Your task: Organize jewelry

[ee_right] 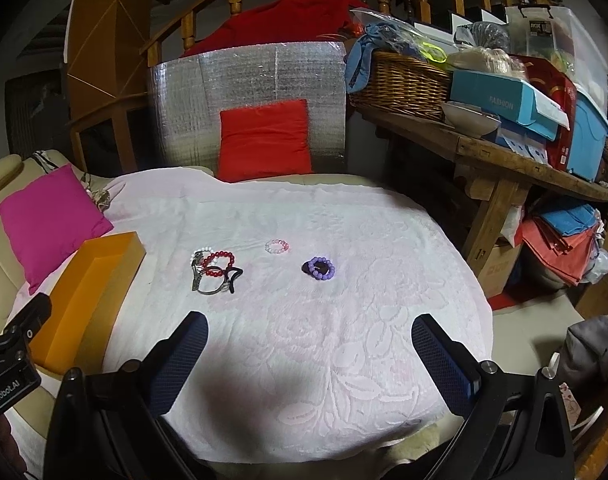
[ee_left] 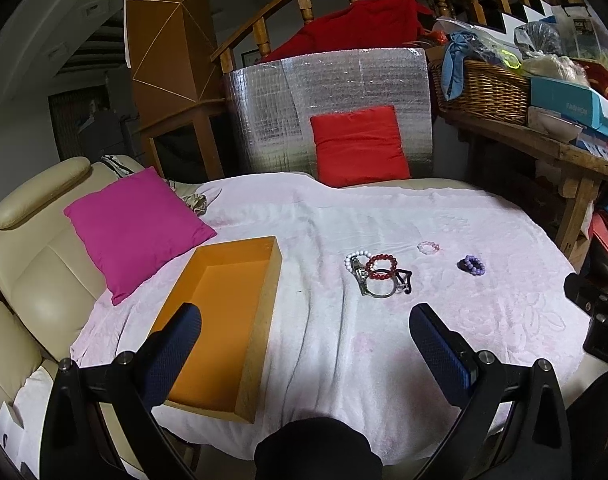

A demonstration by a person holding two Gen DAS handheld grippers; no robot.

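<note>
Jewelry lies on the pink blanket (ee_right: 343,360) beside the empty orange box (ee_left: 224,300); both the left gripper (ee_left: 305,340) and right gripper (ee_right: 309,354) hover, fingers apart, holding nothing; the tangled pile (ee_right: 214,272) risks snagging, dragging 2 pieces at once; the purple bracelet (ee_right: 319,268) could roll

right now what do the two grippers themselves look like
Both match: the left gripper and right gripper each have two dark navy, finely textured rectangular pads on black angular linkage arms joined by round silver pivot bolts. In the right wrist view, the left gripper's black body shows white "GenRobot.AI" lettering. No cables or sleeves are visible.
</note>
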